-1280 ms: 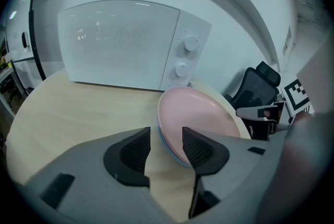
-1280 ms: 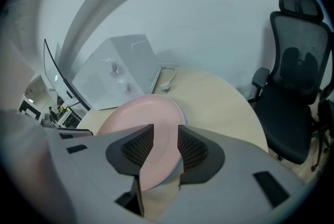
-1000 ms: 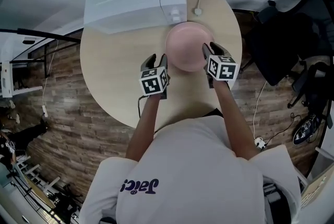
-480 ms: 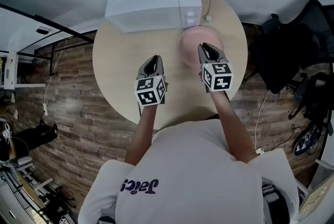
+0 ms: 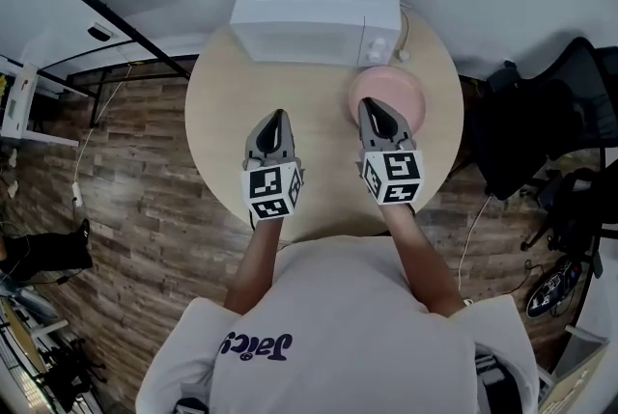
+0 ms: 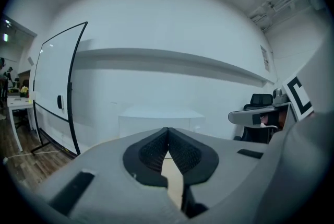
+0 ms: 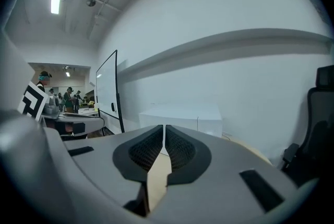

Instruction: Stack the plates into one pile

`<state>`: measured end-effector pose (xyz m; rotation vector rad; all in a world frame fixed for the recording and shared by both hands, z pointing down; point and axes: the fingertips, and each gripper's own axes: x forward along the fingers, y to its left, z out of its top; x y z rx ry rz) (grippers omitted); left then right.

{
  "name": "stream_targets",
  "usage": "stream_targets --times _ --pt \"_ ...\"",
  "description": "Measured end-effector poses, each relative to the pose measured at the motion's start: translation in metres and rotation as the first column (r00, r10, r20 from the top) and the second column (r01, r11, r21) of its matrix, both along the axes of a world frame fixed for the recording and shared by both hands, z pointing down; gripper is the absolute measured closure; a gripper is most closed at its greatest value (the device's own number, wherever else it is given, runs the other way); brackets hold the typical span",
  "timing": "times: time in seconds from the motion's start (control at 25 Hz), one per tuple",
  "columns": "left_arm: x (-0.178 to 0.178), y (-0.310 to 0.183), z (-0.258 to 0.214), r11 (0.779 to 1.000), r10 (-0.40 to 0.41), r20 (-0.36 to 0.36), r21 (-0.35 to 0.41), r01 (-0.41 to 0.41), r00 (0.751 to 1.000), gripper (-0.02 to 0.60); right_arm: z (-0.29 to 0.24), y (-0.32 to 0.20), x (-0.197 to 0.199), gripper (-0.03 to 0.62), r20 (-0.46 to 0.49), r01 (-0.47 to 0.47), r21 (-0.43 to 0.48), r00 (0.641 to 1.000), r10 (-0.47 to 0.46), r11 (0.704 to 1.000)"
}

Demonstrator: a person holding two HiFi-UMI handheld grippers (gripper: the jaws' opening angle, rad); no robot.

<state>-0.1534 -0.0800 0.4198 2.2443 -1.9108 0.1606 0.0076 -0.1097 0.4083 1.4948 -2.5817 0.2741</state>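
1. The left gripper [image 5: 275, 116] has just been closing. Its jaws now meet tip to tip, with nothing between them.
2. The right gripper [image 5: 372, 105] has just been closing too. Its pads are together and it is empty.
3. Both are held side by side in front of the white microwave [image 5: 309, 7], pointing toward it over the round wooden table [image 5: 217, 113].
4. The pink plates [image 5: 407, 91] sit in one pile just in front of the microwave's right end, partly behind the right gripper's tip. I can't count them.
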Motion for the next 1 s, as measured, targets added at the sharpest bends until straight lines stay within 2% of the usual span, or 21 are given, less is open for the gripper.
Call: stream_targets --times 0.16,0.36,0.6,0.84,1.0 --pt "-0.005 0.015 -0.024 0.997 0.031 0.022 0.075 -0.033 0.999 0.566 -0.023 0.012 -0.014 0.57 -0.003 -0.007 0.075 1.0 0.007 0.997" --pt "-0.006 0.03 -0.03 0.992 0.074 0.023 0.097 -0.075 0.997 0.566 -0.036 0.026 -0.029 0.571 -0.002 -0.006 0.117 1.0 0.007 0.993" --pt "-0.009 0.047 -0.02 0.989 0.114 0.027 0.093 -0.116 0.993 0.566 -0.016 0.041 -0.046 0.571 -0.03 -0.006 0.089 0.999 0.009 0.996" --pt "-0.014 0.063 -0.013 0.986 0.125 -0.027 0.111 -0.121 0.992 0.566 -0.005 0.063 -0.053 0.571 -0.075 -0.027 0.076 0.997 0.032 0.997" --pt "-0.025 0.072 0.004 0.99 0.104 -0.077 0.1 -0.096 0.992 0.566 0.007 0.073 -0.059 0.571 -0.115 -0.02 0.061 0.993 0.026 0.998"
